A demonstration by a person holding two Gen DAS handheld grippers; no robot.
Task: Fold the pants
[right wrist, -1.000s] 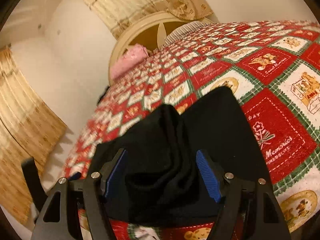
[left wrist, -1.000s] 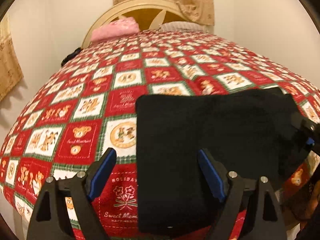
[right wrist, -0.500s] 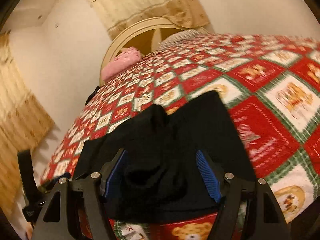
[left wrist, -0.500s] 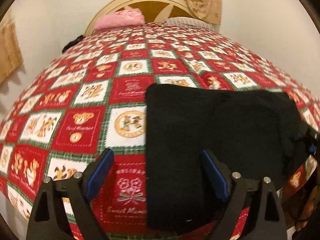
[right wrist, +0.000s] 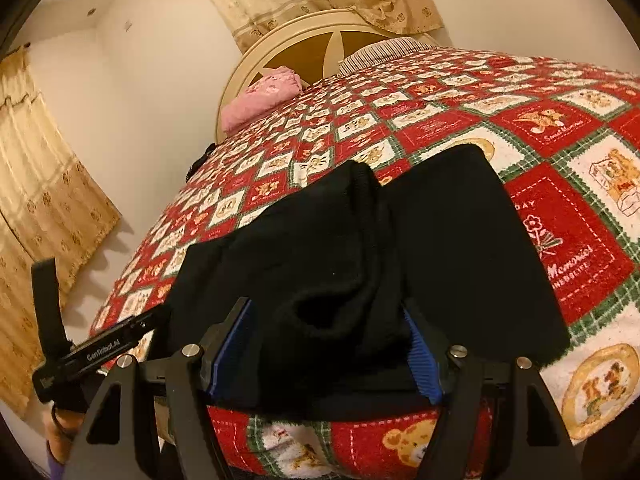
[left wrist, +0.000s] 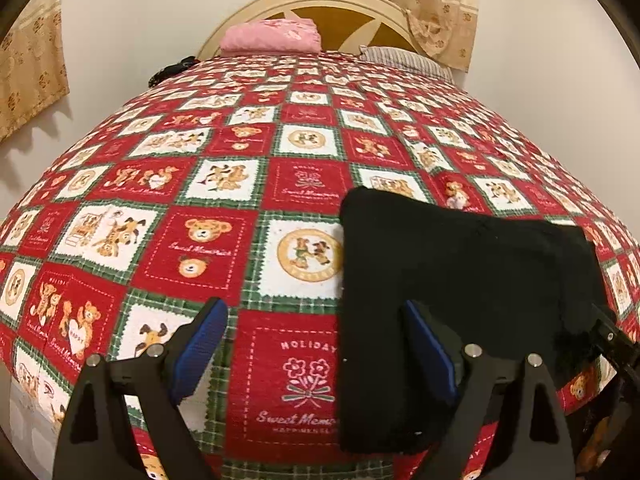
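Item: black pants (left wrist: 460,264), folded to a compact rectangle, lying on the patterned bedspread (left wrist: 208,240) at the near edge of the bed, long axis running across the view, left to right. Right tool (right wrist: 326,354): jaws clamped on a raised bunch of the cloth at the pants' right end, so this hand is the nearer. Left tool (left wrist: 316,354): jaws wide and empty, only its right finger over the pants' left edge, the cloth lying mostly to its right.
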